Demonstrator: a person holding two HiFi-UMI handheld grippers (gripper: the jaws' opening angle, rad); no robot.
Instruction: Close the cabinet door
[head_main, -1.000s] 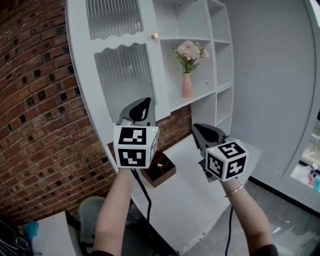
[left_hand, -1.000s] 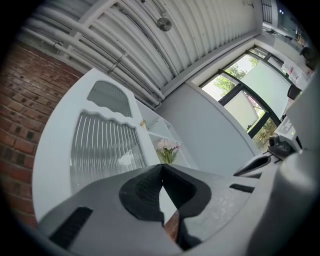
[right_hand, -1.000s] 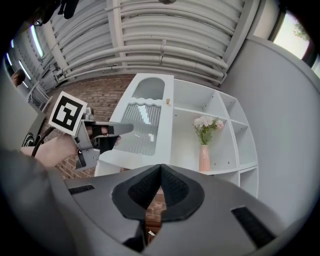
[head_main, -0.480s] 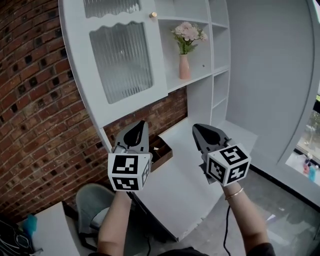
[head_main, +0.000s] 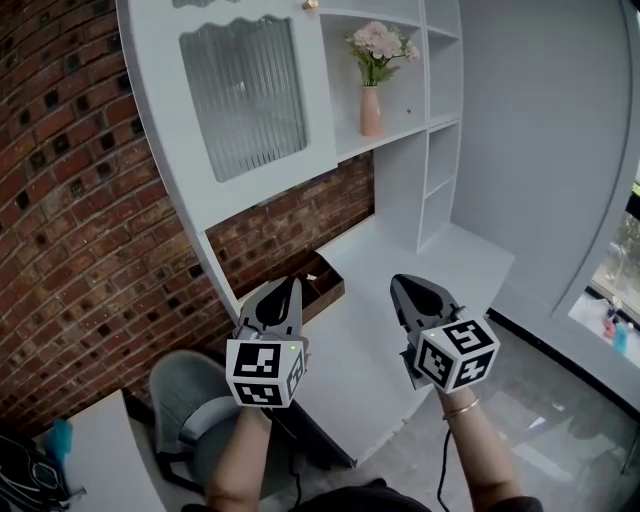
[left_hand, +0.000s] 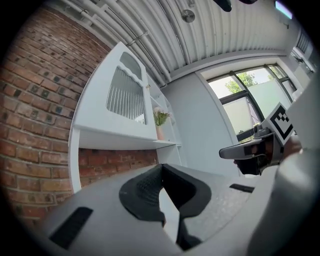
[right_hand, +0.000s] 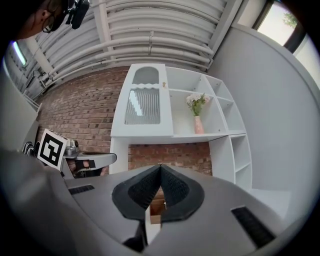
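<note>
Left tool (head_main: 292, 284) and right tool (head_main: 399, 281), both pinched together and empty, hang over the white worktop (head_main: 440, 262), well below the shut cabinet door (head_main: 245, 95)

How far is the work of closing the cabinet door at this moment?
Done, it seems: the cabinet door sits flush with the white shelf unit, its knob next to the shelf with the vase. In hand: nothing; the left gripper and the right gripper hang low over the desk, away from the door, jaws together and empty. Left: apparently nothing.
</note>
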